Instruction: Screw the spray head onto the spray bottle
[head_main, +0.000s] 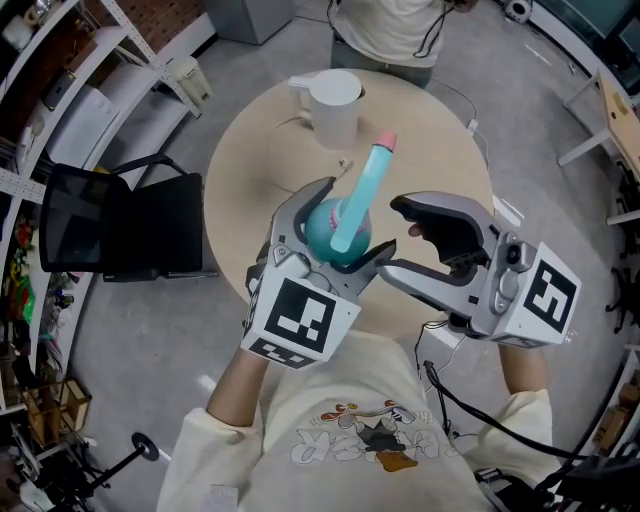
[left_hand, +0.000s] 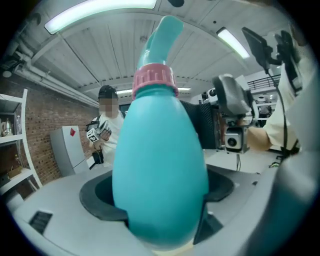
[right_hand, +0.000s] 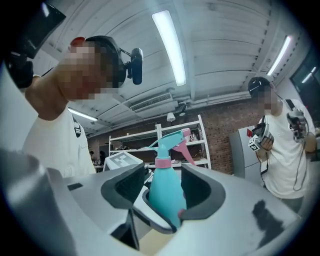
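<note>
- Standing at far left, a black chair (head_main: 130, 230) is beside the round worktop (head_main: 440, 140).
- Left gripper (head_main: 338, 235): its jaws are closed on the belly of the teal spray bottle (left_hand: 160, 165), which is held up over the near edge of the worktop. The bottle is opaque, so its contents cannot be seen.
- Spray head (head_main: 362, 190): it sits on the bottle's neck at the pink collar (left_hand: 154, 80), with the pink trigger (head_main: 386, 141) pointing away. How tightly it is screwed on cannot be told.
- White jug (head_main: 335, 105): it stands on the far side of the worktop. Its inside is hard to make out.
- Right gripper (right_hand: 162, 187): its jaws are spread wide and empty. The bottle shows between them, but the pads are clear of it.
- A second person (head_main: 390, 30) beyond the worktop is cut off by the top edge.
</note>
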